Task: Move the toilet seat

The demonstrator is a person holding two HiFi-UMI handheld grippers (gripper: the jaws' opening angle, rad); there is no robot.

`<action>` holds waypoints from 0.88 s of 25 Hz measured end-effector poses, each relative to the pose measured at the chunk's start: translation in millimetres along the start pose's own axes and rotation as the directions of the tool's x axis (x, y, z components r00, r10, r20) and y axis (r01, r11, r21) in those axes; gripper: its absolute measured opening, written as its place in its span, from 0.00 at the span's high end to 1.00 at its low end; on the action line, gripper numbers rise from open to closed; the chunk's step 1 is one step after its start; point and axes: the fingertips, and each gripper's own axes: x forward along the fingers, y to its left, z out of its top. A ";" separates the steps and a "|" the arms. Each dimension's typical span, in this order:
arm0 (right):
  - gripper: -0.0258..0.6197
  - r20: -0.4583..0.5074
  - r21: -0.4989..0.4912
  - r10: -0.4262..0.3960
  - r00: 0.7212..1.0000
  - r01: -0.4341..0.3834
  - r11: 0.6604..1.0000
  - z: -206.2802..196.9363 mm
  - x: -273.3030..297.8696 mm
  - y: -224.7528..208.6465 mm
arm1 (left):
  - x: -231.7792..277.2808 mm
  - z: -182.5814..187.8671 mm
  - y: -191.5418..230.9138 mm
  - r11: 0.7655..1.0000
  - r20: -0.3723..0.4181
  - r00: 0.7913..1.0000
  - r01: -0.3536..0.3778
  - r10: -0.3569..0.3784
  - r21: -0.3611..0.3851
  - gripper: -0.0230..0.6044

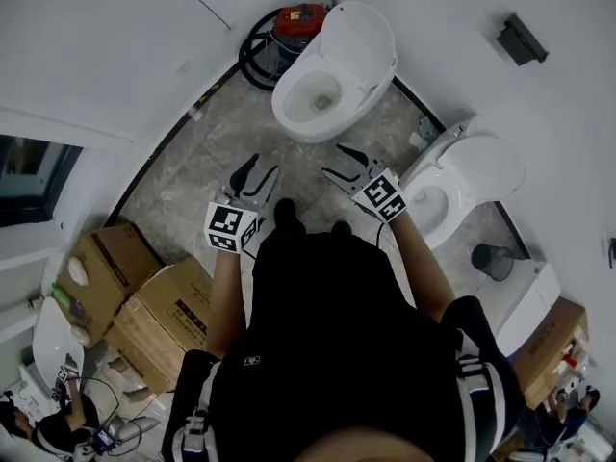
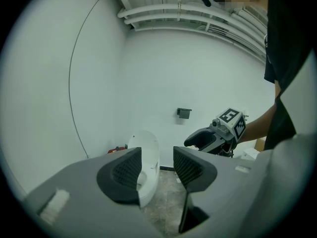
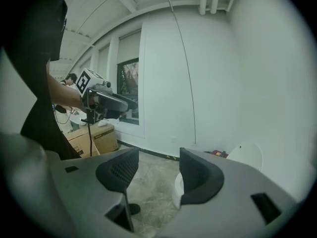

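A white toilet point(image 1: 313, 99) stands on the grey stone floor ahead of me, its lid and seat point(image 1: 364, 46) tipped up against the back. My left gripper point(image 1: 263, 168) and right gripper point(image 1: 335, 160) hover side by side short of the bowl, apart from it. Both are open and hold nothing. In the left gripper view the raised lid point(image 2: 147, 155) shows between the jaws of the left gripper point(image 2: 157, 167), with the right gripper point(image 2: 210, 139) off to the right. In the right gripper view the bowl's edge point(image 3: 177, 190) sits between the jaws of the right gripper point(image 3: 158, 175).
A second white toilet point(image 1: 467, 181) stands at the right, with a small dark bin point(image 1: 493, 261) near it. A red vacuum with a black hose point(image 1: 296, 19) sits behind the first toilet. Cardboard boxes point(image 1: 154, 306) are stacked at the left. White walls close in all round.
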 end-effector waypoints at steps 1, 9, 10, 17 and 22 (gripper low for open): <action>0.56 -0.003 0.000 0.000 1.000 0.000 1.000 0.3 1.2 0.0 | 0.4 -0.2 1.9 1.000 0.001 1.000 0.001 -0.001 -0.003 0.64; 0.51 -0.026 0.007 -0.020 0.999 0.020 1.000 0.4 13.4 -4.0 | 8.5 -3.6 20.7 0.999 -0.004 0.999 0.032 -0.032 -0.020 0.60; 0.50 -0.028 0.011 -0.024 0.999 0.024 1.000 0.9 15.3 -4.9 | 10.1 -3.7 23.5 0.999 -0.005 0.999 0.042 -0.042 -0.022 0.60; 0.50 -0.041 0.043 -0.078 0.996 0.080 0.996 5.3 36.4 -12.4 | 20.9 -6.6 49.7 0.993 -0.020 0.993 0.117 -0.118 -0.026 0.60; 0.50 -0.055 0.078 -0.137 0.989 0.141 0.987 5.7 55.4 -16.5 | 31.3 -11.3 75.5 0.984 -0.038 0.984 0.174 -0.175 -0.024 0.60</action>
